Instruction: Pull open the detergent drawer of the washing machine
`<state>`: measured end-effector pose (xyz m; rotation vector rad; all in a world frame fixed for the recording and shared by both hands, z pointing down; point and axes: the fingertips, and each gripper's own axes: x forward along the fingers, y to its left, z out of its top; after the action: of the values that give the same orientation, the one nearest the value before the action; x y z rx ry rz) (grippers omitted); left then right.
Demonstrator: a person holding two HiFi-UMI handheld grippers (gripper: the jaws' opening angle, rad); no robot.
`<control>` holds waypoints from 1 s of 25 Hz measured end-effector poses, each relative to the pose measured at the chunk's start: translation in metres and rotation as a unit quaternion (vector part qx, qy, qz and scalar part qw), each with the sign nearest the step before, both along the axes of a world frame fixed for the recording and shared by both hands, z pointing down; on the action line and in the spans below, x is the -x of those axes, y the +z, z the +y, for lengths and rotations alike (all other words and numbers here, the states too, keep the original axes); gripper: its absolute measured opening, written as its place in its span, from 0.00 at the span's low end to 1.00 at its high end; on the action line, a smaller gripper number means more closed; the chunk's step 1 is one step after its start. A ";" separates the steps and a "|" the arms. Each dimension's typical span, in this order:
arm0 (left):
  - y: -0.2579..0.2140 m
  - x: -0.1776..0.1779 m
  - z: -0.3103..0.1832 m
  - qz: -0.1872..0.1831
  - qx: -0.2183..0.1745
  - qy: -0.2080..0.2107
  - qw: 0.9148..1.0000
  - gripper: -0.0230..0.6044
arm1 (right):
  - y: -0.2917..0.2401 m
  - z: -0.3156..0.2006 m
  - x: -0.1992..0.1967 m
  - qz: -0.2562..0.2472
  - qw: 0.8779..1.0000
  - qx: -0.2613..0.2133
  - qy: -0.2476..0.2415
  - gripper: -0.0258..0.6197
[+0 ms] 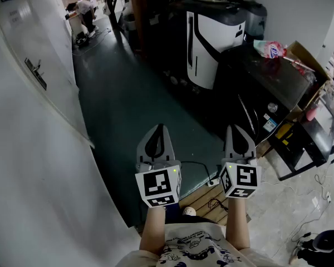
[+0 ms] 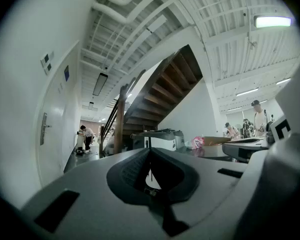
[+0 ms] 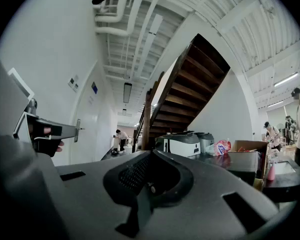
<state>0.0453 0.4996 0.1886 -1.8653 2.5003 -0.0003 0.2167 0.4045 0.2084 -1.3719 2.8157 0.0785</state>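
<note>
A dark, low appliance, which I take for the washing machine, stands to the right on the green floor; its top also shows in the right gripper view. I cannot make out a detergent drawer on it. My left gripper is held level over the floor, its jaws together and empty, as the left gripper view also shows. My right gripper hangs beside it, shut and empty, a short way in front of the appliance's near corner. Neither touches anything.
A pink bag and a cardboard box lie on the appliance. A white-and-black machine stands behind it under the stairs. A white door lines the left. Cables lie by my feet. A person works far back.
</note>
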 end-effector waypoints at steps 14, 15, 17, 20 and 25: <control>0.006 -0.009 -0.014 0.006 0.008 0.004 1.000 0.06 | 0.001 -0.015 -0.012 -0.007 1.000 0.003 0.008 0.06; 0.006 -0.010 -0.015 0.006 0.008 0.004 1.000 0.06 | 0.003 -0.016 -0.014 -0.007 1.000 0.004 0.010 0.06; 0.008 -0.012 -0.018 0.006 0.008 0.004 1.000 0.06 | 0.006 -0.019 -0.017 -0.004 1.000 0.006 0.011 0.06; 0.014 -0.014 -0.023 0.008 0.016 0.006 1.000 0.06 | 0.010 -0.023 -0.017 -0.002 1.000 0.009 0.009 0.10; 0.021 -0.010 -0.039 0.009 0.024 0.010 1.000 0.06 | 0.016 -0.037 -0.011 -0.003 1.000 0.016 0.008 0.23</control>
<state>0.0555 0.4605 0.2099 -1.9176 2.5147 -0.0442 0.2275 0.3673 0.2239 -1.3990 2.8137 0.0313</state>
